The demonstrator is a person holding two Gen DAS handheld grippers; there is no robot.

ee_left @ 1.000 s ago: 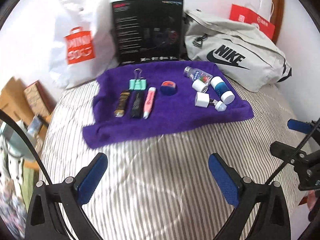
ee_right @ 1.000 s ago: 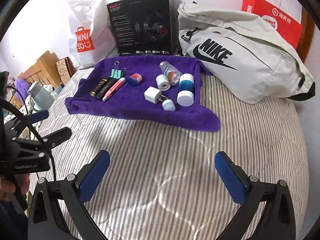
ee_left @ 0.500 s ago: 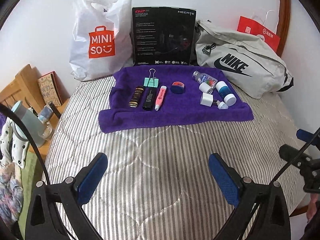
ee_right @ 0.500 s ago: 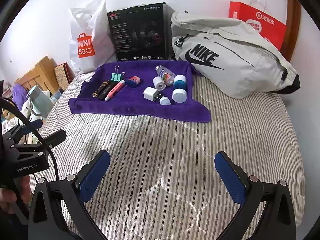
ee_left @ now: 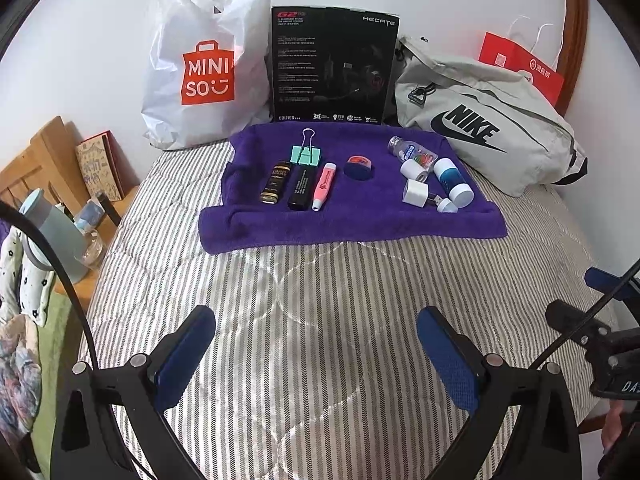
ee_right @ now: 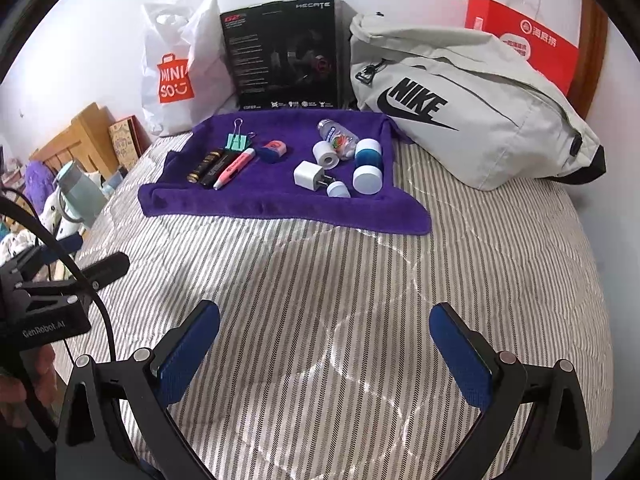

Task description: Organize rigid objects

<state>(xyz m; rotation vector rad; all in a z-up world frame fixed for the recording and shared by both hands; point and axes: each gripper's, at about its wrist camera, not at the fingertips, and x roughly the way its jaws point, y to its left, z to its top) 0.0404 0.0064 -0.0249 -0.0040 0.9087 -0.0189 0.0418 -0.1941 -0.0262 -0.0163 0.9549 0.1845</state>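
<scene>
I see towel (ee_left: pixel 352 216) on bed (ee_left: pixel 320 300), small items on it. Left group: clip (ee_left: pixel 306 154) behind tube (ee_left: pixel 276 182), lipstick (ee_left: pixel 302 188), highlighter (ee_left: pixel 324 186) side by side. Sharpener (ee_left: pixel 359 166) mid. Right group: bottle (ee_left: pixel 412 151) rearmost, tape roll (ee_left: pixel 416 170), jar (ee_left: pixel 452 182), charger (ee_left: pixel 416 192) nearest. Behind towel: plastic bag (ee_left: pixel 204 64), box (ee_left: pixel 334 66), sling bag (ee_left: pixel 492 128).

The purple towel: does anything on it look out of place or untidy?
Yes. On the purple towel, the left items lie in a neat row, but the right group is jumbled: clear bottle, white charger and blue-and-white container lie at mixed angles, crowded together.
</scene>
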